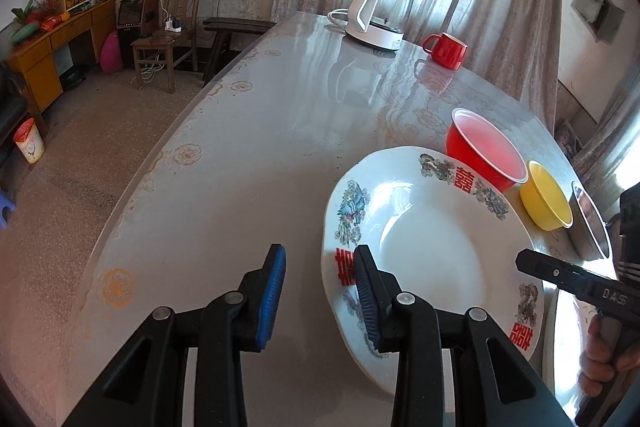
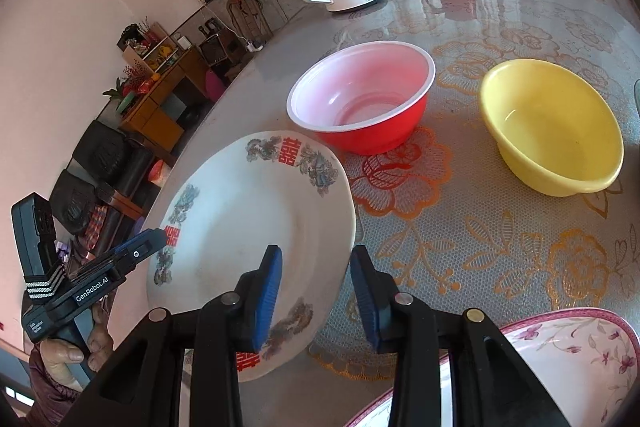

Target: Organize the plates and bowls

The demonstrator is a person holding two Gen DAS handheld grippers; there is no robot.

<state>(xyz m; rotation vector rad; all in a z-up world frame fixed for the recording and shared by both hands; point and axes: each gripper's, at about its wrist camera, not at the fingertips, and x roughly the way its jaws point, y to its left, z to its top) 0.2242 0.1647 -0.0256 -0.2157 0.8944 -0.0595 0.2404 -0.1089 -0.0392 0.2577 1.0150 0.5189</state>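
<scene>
The table (image 2: 500, 227), under floral lace, filled the frame. Your white plate (image 2: 248, 227), printed with red characters and dragons, sat lower centre, its rim between each claw's parted pads: left gripper (image 1: 320, 291) and right gripper (image 2: 316, 291), neither pressing. Above lay the red bowl (image 2: 360, 103) and yellow bowl (image 2: 552, 127).

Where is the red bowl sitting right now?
In the right wrist view the red bowl stands on the table centre frame, just behind the white plate and left of the yellow bowl.
</scene>
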